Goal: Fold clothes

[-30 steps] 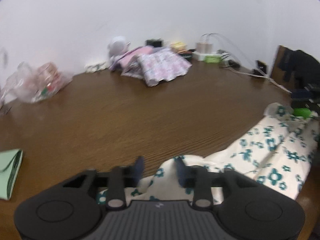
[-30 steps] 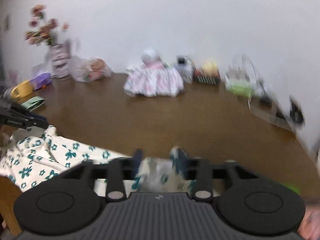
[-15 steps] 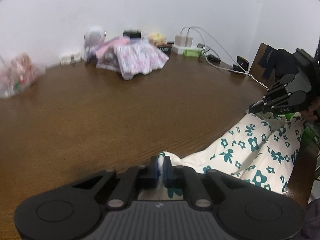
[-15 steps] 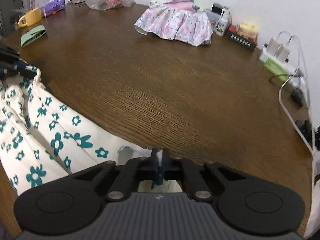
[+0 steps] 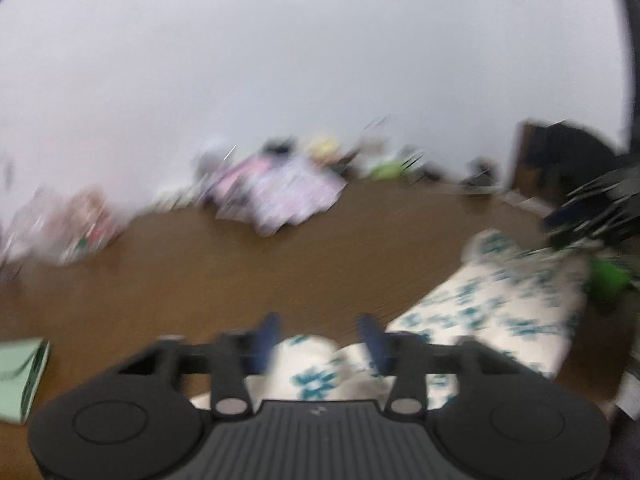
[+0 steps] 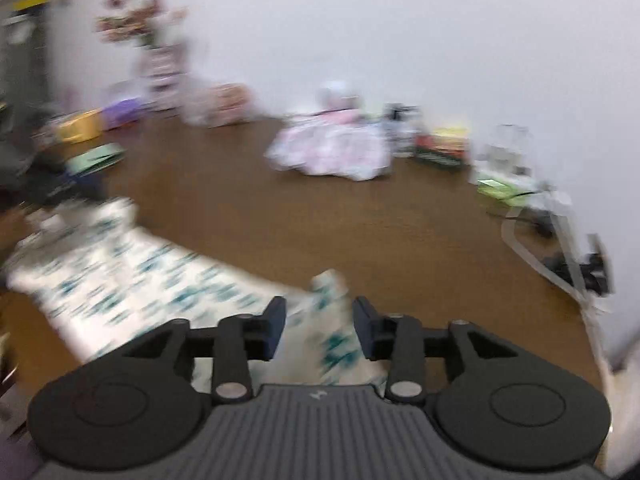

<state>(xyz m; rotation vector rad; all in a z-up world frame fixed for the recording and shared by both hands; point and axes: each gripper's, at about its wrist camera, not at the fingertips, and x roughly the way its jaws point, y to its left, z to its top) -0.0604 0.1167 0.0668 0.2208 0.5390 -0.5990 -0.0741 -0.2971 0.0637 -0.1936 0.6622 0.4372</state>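
A: Since both views are smeared with motion, I'll go by what reads clearly: the left gripper has its jaws spread, with a bunched end of the floral garment lying between them but not pinched

B: And the other side?

A: The right gripper is spread too, a puckered end of the same garment rising in the gap between its jaws. From each gripper the cloth runs sideways toward the other one, along the near edge of the counter

B: Is it folded?

A: I can't tell. It lies as a long band, perhaps doubled lengthwise; the blur hides the layers

B: What could go wrong from here?

A: My judgement: the cloth sits right at the counter's near edge, so a loose end could slide off under its own weight. If a gripper closes on that bunched lump, it may catch only one layer, and the fold would come out skewed

B: Anything farther out?

A: Well beyond the grippers, near the wall, a pink patterned garment lies in a heap, and a green folded item sits off to the left gripper's left. Neither is close enough to snag
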